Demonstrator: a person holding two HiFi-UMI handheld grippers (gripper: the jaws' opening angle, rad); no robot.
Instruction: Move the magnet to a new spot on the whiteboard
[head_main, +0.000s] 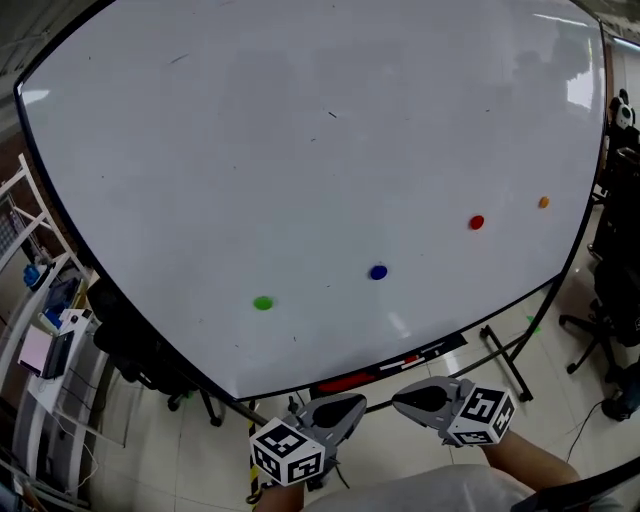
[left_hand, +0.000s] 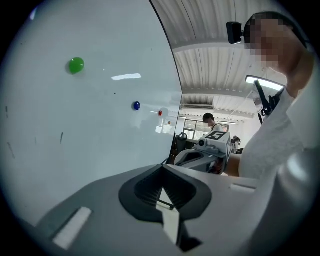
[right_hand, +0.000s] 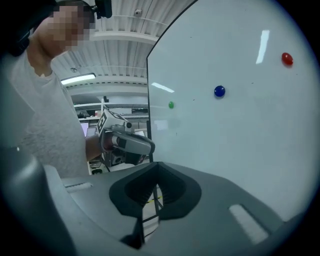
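The whiteboard (head_main: 300, 150) carries a green magnet (head_main: 262, 302), a blue magnet (head_main: 377, 271), a red magnet (head_main: 476, 222) and an orange magnet (head_main: 543, 202). Both grippers hang low by my body, below the board's bottom edge and away from every magnet. My left gripper (head_main: 340, 410) is shut and holds nothing; its own view shows the green magnet (left_hand: 76, 65), blue magnet (left_hand: 136, 105) and red magnet (left_hand: 160, 113) far ahead. My right gripper (head_main: 405, 398) is shut and empty too, looking at the red magnet (right_hand: 287, 59), blue magnet (right_hand: 219, 91) and green magnet (right_hand: 171, 105).
A red eraser-like object (head_main: 345, 382) lies on the board's tray. The stand's leg (head_main: 505, 362) reaches out over the tiled floor. A white shelf cart (head_main: 40, 300) stands at the left, an office chair (head_main: 610, 300) at the right. A person (left_hand: 210, 120) stands far behind.
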